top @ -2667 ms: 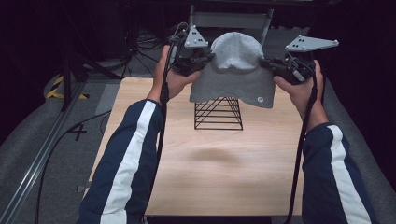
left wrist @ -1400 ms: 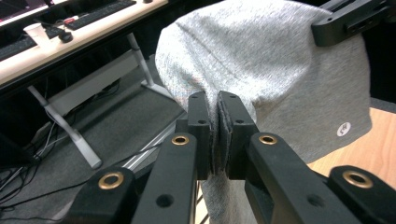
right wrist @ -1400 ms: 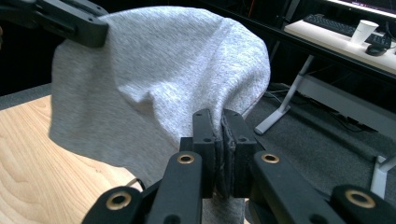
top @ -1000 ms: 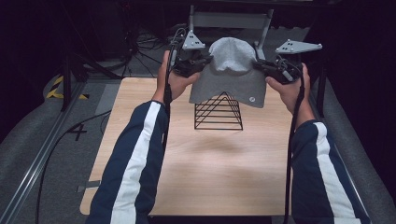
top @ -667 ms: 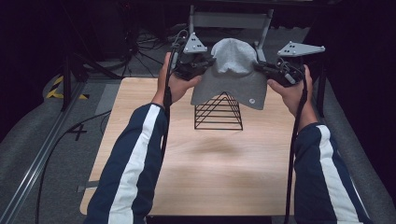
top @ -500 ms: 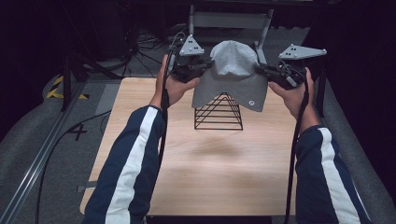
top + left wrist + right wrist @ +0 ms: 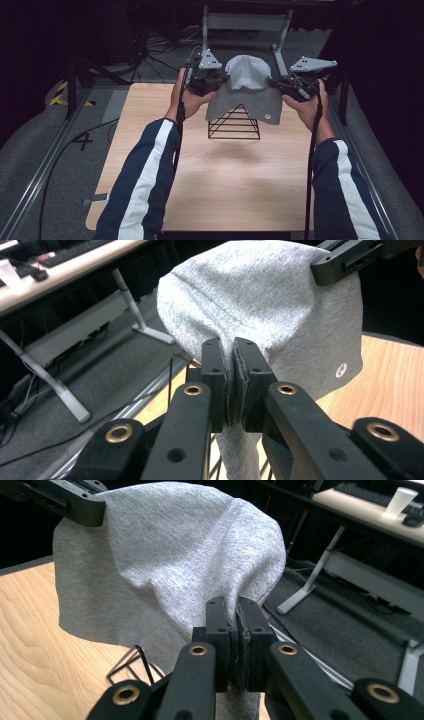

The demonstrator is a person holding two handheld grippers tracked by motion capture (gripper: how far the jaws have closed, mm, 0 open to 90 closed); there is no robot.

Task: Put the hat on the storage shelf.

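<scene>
Beanie [image 7: 246, 90], pinched at nine o'clock by left gripper [image 7: 210, 85] and three o'clock by right gripper [image 7: 289, 89], has sunk lower over the wire pyramid stand [image 7: 235, 124], nearly capping it.

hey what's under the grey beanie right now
Under the grey beanie stands a black wire pyramid stand on the wooden table. Its base and lower bars show below the hem; the cloth drapes over its top, so the tip is hidden.

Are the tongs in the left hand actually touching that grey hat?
Touching. In the left gripper view the left tongs are shut, with an edge of the grey hat pinched between them.
</scene>
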